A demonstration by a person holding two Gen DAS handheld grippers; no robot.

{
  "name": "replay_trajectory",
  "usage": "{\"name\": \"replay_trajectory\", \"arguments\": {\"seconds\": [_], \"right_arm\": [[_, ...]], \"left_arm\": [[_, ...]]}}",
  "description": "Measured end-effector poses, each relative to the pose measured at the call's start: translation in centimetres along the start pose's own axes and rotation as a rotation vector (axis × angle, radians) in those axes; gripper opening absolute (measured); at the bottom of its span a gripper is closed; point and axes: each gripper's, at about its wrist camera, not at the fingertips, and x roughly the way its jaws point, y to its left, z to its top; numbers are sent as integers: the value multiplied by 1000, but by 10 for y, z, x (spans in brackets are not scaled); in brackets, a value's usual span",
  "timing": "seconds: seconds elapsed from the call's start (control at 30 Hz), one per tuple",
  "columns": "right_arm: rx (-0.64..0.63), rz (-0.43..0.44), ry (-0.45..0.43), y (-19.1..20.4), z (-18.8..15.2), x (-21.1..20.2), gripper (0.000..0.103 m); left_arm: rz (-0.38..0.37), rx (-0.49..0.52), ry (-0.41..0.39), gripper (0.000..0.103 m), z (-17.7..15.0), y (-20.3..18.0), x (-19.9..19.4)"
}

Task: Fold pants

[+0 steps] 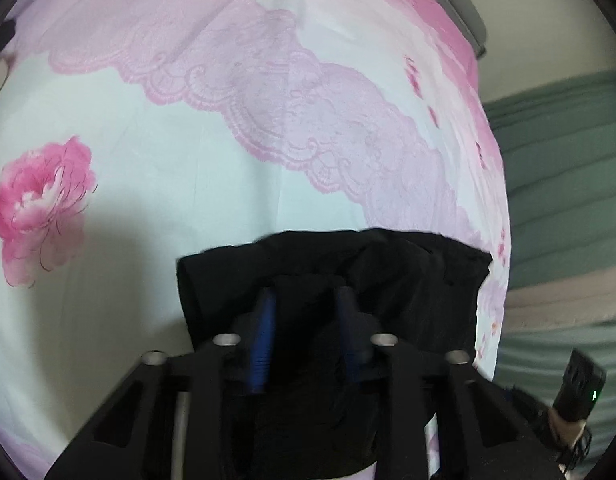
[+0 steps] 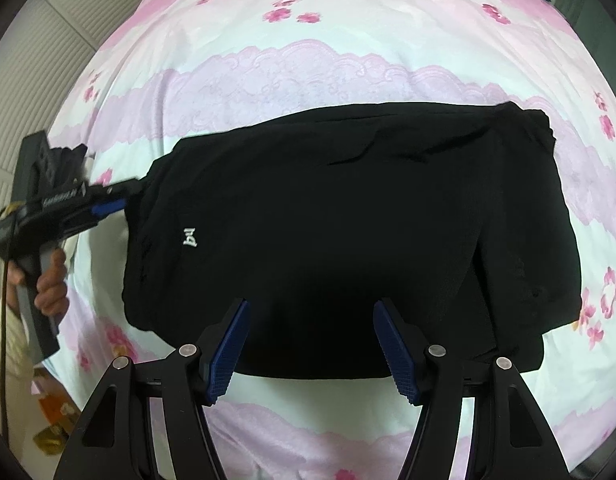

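We see black folded fabric pants (image 2: 328,216) on the pink floral bed sheet (image 2: 308,40) | left tool (image 1: 304,300) clamped on the edge, to lift it | right tool (image 2: 312,320) apart, waiting above.

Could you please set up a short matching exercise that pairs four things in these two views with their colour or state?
Things:
1. pants
2. bed sheet
3. left gripper
4. right gripper

Descriptions:
A. jaws wide apart, nothing between them
B. black, folded into a block
C. white and pink, flower print
D. fingers set on a black fabric edge

Pairs: 1-B, 2-C, 3-D, 4-A
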Motion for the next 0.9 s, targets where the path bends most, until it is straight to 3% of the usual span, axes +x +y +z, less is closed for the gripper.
{"name": "replay_trajectory", "arguments": {"seconds": [0.07, 0.2, 0.3, 0.47, 0.53, 0.7, 0.73, 0.83, 0.9], "right_arm": [[-11, 1, 5, 4, 1, 1, 65], [-25, 15, -3, 10, 3, 0, 65], [-30, 15, -16, 11, 5, -3, 65], [-27, 8, -22, 11, 7, -4, 65], [-35, -1, -27, 12, 7, -5, 65], [-29, -72, -52, 10, 8, -10, 65], [-29, -87, -58, 9, 9, -11, 65], [-19, -84, -88, 1, 6, -19, 65], [-10, -88, -113, -9, 4, -26, 65]], "left_arm": [[1, -11, -34, 14, 0, -2, -9], [-9, -3, -152, 11, -3, -10, -48], [34, 1, -198, 10, 1, -8, -58], [160, 30, -146, 10, 10, 5, -36], [243, 33, -155, 2, 11, 9, -31], [417, 78, -160, 4, 12, 4, -38], [436, 104, -167, 12, 10, -3, -44], [482, 221, -194, 54, -1, -32, -67], [490, 316, -205, 60, -17, -59, -74]]}}
